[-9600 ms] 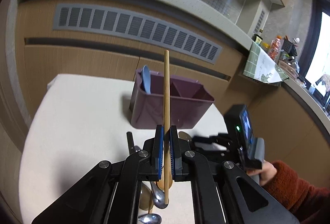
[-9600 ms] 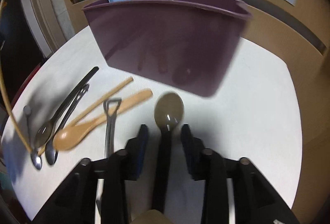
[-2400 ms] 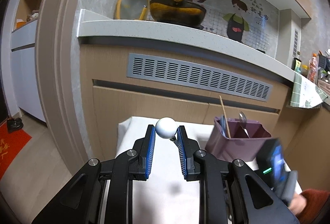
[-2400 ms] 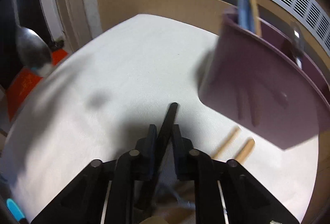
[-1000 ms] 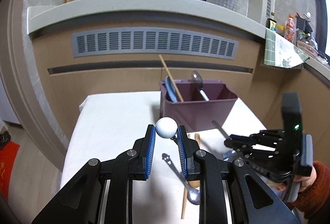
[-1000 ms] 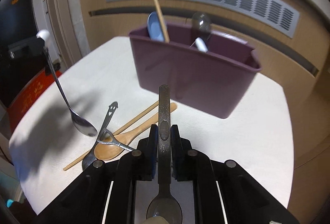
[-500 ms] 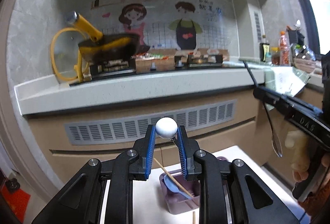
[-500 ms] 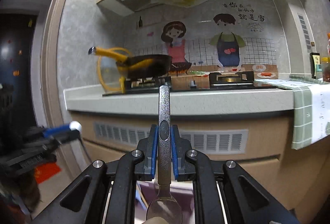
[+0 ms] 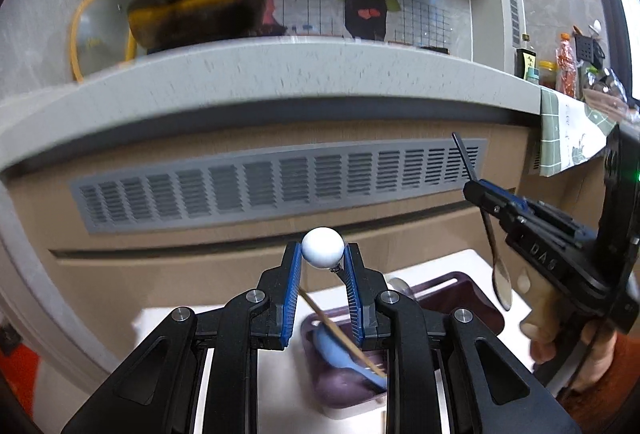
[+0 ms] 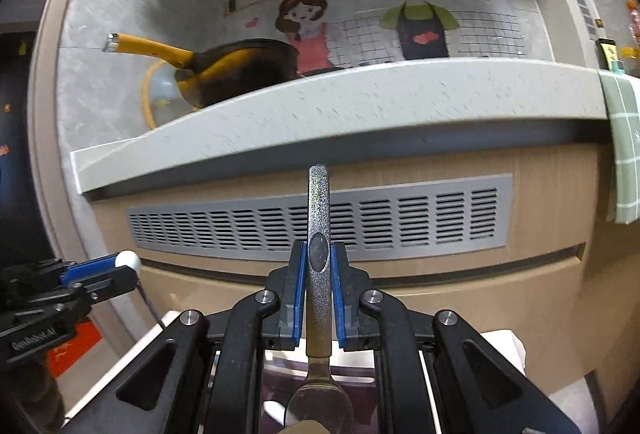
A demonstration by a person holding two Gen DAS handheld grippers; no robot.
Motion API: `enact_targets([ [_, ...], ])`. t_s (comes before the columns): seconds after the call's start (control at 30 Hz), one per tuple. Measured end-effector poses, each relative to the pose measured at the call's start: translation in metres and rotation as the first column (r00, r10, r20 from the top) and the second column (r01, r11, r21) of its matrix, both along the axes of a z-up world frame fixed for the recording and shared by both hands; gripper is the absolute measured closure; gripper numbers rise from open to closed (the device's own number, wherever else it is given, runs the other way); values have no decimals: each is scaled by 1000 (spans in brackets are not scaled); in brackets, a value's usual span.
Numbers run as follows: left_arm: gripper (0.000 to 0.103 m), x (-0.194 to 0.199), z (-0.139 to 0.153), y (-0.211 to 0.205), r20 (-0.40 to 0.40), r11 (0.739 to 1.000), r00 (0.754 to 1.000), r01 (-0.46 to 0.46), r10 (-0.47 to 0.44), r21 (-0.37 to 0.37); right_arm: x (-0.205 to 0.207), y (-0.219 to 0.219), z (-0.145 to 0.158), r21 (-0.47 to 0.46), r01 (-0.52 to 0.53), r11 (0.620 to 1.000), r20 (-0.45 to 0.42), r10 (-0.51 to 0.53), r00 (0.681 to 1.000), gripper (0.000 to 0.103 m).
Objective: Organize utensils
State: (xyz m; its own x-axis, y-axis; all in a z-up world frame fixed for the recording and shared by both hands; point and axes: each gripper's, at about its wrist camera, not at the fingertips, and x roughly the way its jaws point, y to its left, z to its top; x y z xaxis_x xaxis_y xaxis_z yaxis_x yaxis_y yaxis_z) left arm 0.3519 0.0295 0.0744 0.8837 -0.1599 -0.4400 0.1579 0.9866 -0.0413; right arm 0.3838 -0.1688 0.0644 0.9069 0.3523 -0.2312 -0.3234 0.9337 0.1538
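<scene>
My left gripper is shut on a thin metal spoon with a white ball end; its stem hangs down behind the fingers. Below it stands the purple utensil holder on the white table, holding a blue spoon and a wooden chopstick. My right gripper is shut on a dark metal spoon, handle up, bowl hanging over the holder. It also shows in the left wrist view, spoon bowl above the holder's right compartment. The left gripper also shows in the right wrist view.
A wooden cabinet front with a long grey vent rises behind the table. Above it a grey counter carries a yellow-handled pan. A green cloth hangs at the right.
Both grippers have tipped downward and come lower toward the holder, each still gripping its spoon. The holder now shows larger under both.
</scene>
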Motion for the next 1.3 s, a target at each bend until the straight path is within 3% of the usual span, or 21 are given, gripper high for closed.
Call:
enact_targets([
  [0.13, 75, 9, -12, 5, -41, 990, 996, 69, -74, -120, 6, -8, -18, -6, -15, 1000, -54, 15, 998, 87],
  [0.23, 73, -3, -10, 11, -23, 984, 998, 53, -57, -169, -6, -23, -17, 25, -55, 998, -68, 57, 996, 83],
  [0.4, 65, -44, -17, 22, -28, 980, 1000, -9, 4, -201, -39, -40, -10, -9, -31, 999, -76, 30, 997, 79],
  [0.47, 57, -63, -34, 28, -81, 973, 996, -38, 19, -229, -54, -40, -13, -49, -48, 998, -97, 43, 994, 78],
  [0.63, 57, -108, -86, 29, -233, 969, 971, -99, 45, -226, -83, -29, -36, -129, -133, 983, -202, 106, 974, 78],
  [0.77, 57, -142, -110, 22, -302, 976, 946, -167, 119, -139, -90, -9, -74, -127, -316, 940, -395, 244, 886, 78],
  [0.9, 57, -166, -124, 23, -336, 974, 933, -182, 128, -132, -90, 10, -118, -107, -419, 902, -548, 298, 782, 78],
  [1.0, 57, -172, -124, 23, -334, 977, 933, -181, 132, -118, -84, 14, -140, -123, -414, 902, -589, 269, 762, 78],
  [1.1, 57, -172, -122, 26, -332, 976, 934, -180, 131, -120, -70, 3, -150, -97, -363, 927, -623, 228, 749, 79],
  [1.2, 57, -170, -123, 28, -337, 975, 933, -182, 130, -125, -70, -10, -152, -13, -353, 936, -642, 263, 720, 80],
  [1.3, 57, -168, -125, 27, -344, 976, 931, -176, 122, -130, -85, -15, -152, -6, -364, 932, -657, 270, 704, 80],
])
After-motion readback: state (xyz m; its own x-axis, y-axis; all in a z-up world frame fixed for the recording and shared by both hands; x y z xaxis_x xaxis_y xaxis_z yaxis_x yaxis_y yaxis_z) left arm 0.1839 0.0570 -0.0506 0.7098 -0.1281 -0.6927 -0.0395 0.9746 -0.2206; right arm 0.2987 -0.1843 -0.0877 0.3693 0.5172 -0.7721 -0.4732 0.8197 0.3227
